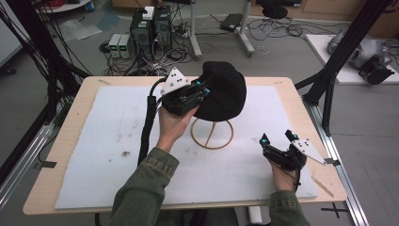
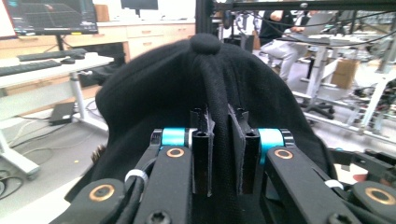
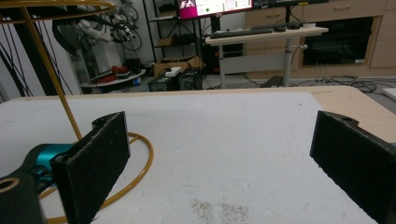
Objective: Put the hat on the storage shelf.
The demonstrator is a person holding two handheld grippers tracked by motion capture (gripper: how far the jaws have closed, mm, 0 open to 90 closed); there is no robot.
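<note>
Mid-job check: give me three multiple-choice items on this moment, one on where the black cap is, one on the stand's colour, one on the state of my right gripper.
1. Where is the black cap?
A. flat on the white mat
B. on top of the wire stand
C. in the right gripper

2. What colour is the wire stand?
A. yellow-gold
B. blue
C. white

3. How does the right gripper stand?
A. shut on the cap
B. shut on the stand
C. open, holding nothing

Answers:
1 B, the high view shows the cap up on the stand, above its ring base on the white mat.
2 A, the rod and ring base look yellow-gold in the high view and the right gripper view.
3 C, its jaws stand wide apart over bare mat, while the left gripper pinches a fold of the cap.
</note>
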